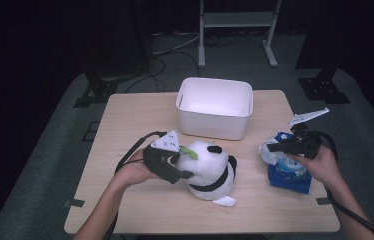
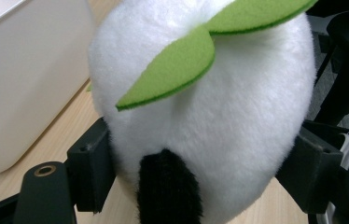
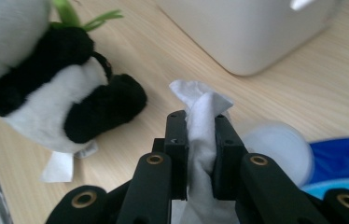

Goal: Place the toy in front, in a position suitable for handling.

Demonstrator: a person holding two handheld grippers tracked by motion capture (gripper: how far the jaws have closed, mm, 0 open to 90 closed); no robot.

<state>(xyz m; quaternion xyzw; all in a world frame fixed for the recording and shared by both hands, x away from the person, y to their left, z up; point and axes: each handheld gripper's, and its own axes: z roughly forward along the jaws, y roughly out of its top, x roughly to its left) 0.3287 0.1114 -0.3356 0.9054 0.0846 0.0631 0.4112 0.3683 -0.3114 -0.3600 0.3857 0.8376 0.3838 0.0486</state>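
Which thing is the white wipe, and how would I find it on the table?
Start at the white bin at the back of the wooden table, then look to the near right for the blue wipes pack. The white wipe sticks out there, pinched in the right gripper. Unlike the fluffy panda toy, it is thin and crumpled.

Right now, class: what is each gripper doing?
Left gripper: closed on the plush panda.
Right gripper: closed on a white wipe.

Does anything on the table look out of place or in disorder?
Nothing spilled or damaged. The panda plush lies on its side, clamped by the left gripper. The right gripper pinches a white wipe above the blue pack.
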